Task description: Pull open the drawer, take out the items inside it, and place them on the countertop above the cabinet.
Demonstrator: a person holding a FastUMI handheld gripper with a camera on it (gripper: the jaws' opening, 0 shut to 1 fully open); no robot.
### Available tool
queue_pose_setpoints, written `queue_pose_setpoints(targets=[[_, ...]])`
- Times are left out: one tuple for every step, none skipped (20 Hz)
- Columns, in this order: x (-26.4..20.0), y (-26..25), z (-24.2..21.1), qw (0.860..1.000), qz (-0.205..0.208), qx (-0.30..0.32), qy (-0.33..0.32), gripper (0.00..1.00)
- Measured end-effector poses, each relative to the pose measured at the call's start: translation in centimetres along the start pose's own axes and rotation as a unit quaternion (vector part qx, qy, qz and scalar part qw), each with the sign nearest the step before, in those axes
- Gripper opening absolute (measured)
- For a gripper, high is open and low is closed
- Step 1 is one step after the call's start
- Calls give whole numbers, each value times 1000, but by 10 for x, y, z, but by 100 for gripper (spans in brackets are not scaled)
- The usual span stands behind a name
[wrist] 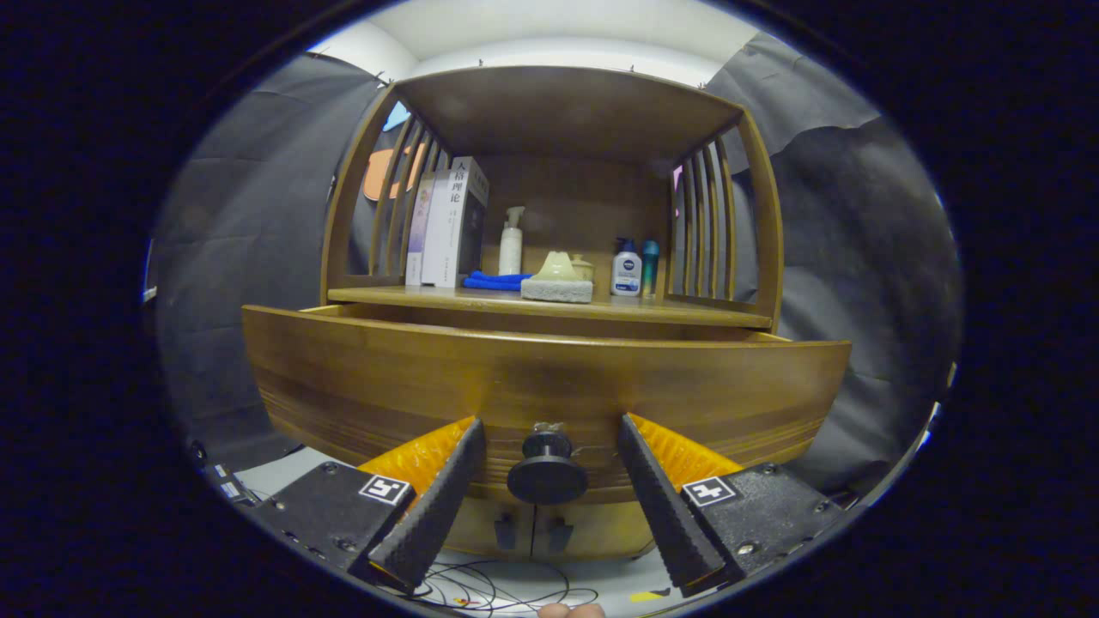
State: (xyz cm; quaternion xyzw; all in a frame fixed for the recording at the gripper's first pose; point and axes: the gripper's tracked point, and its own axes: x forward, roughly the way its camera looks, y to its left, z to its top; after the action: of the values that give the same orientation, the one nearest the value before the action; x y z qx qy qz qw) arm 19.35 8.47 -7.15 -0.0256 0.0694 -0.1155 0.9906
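A wooden cabinet stands ahead with its drawer (532,378) pulled partly out; I see the drawer's curved front panel, and its inside is hidden from here. A round dark knob (547,468) sticks out of the drawer front, right between my fingers. My gripper (547,455) is open, its two fingers on either side of the knob with a gap on both sides, touching nothing. The countertop (549,305) lies just above and behind the drawer.
On the countertop stand books (451,223), a white pump bottle (511,245), a blue cloth (496,281), a grey sponge block (556,289) with a pale object on it, and two small bottles (634,268). Slatted sides and a roof enclose the shelf. Cables (498,592) lie below.
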Motion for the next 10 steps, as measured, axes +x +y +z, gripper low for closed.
queue_pose_setpoints(targets=[[1, 0, 0, 1000, 0, 0, 1, 100], [3, -1, 0, 1000, 1, 0, 2, 100], [5, -1, 1, 1000, 1, 0, 2, 100], [6, -1, 1, 1000, 1, 1, 2, 100], [7, -1, 1, 1000, 1, 1, 2, 100], [9, -1, 2, 1000, 1, 2, 2, 100], [9, -1, 2, 1000, 1, 3, 2, 100], [11, 0, 2, 1000, 2, 4, 1, 100], [12, -1, 3, 1000, 2, 4, 0, 100], [13, -1, 3, 1000, 2, 4, 0, 100]])
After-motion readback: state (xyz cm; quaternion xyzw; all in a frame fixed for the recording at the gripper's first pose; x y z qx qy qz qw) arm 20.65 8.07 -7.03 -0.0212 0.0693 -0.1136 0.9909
